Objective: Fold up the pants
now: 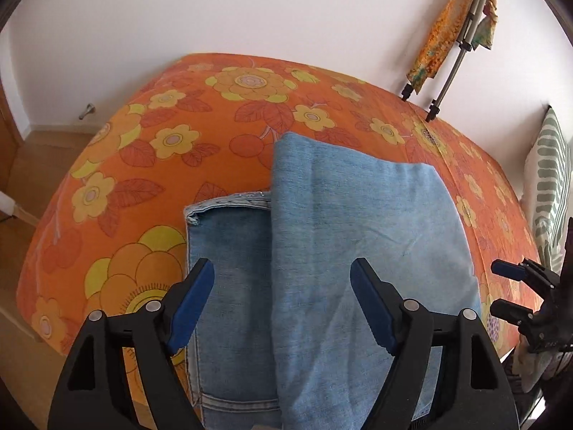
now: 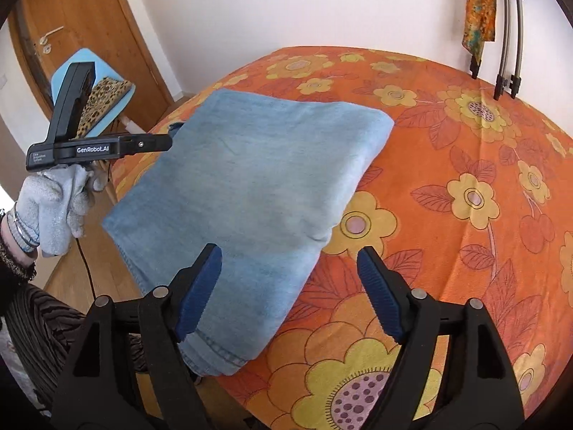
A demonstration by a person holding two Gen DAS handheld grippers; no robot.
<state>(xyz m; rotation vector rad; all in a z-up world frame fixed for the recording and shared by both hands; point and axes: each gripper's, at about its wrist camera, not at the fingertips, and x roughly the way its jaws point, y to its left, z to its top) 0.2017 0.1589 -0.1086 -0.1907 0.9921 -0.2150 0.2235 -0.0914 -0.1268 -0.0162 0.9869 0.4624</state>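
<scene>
Fingers (image 1: 195,279) of both grippers spread, empty, above folded light-blue denim pants (image 1: 322,222).

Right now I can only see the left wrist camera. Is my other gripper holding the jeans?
Observer: No. The right gripper is open with nothing pinched. The folded jeans just lie on the bedspread.
Operator: What's holding my left gripper?
Observer: A hand in a pale glove holds the left gripper, out to the left of the jeans in the right wrist view.
Operator: Is anything behind it?
Observer: Yes, a blue chair with something leopard-print lying on it.
</scene>
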